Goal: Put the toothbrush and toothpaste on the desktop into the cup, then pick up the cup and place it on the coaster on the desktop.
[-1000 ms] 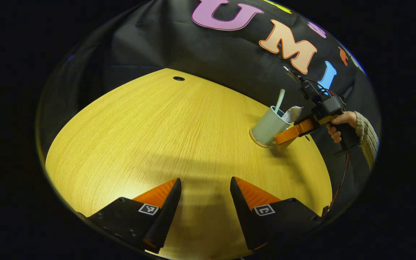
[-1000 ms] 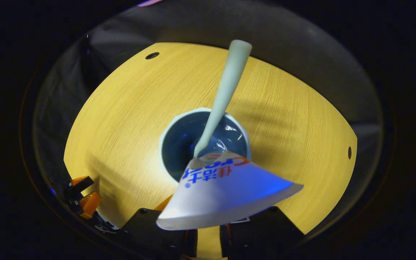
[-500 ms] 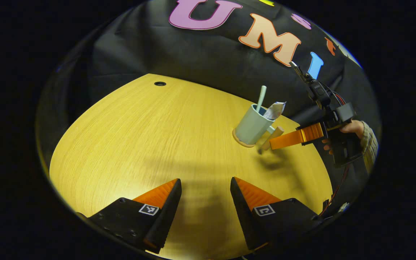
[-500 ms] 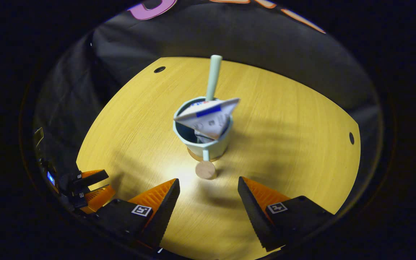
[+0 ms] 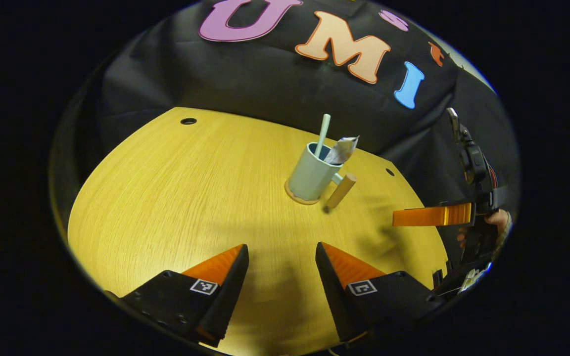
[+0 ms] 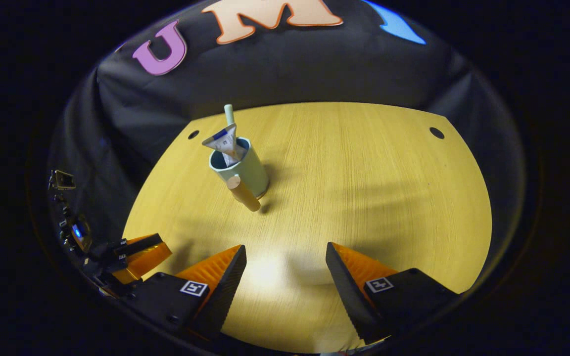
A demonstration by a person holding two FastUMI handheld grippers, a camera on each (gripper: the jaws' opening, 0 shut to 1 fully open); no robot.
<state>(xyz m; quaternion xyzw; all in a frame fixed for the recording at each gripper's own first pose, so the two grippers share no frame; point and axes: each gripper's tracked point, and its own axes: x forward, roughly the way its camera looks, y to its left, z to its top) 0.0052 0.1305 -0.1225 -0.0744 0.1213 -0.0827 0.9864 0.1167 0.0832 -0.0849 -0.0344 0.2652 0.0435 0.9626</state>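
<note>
Looks basically done: pale green toothbrush (image 5: 322,134) and crumpled white toothpaste tube (image 5: 341,150) sit in the mint ceramic cup (image 5: 310,175), on its round coaster (image 5: 297,197) (barely visible). Right gripper (image 6: 285,277) and left gripper (image 5: 281,277) both spread wide, holding nothing.

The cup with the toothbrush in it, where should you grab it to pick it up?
Probably by the wooden handle sticking out from the side of the cup. It juts toward the right tool, which is open and facing it, so coming straight in from that side looks easiest. The toothbrush and toothpaste poke out the top, so a grab from above would bump them.
</note>
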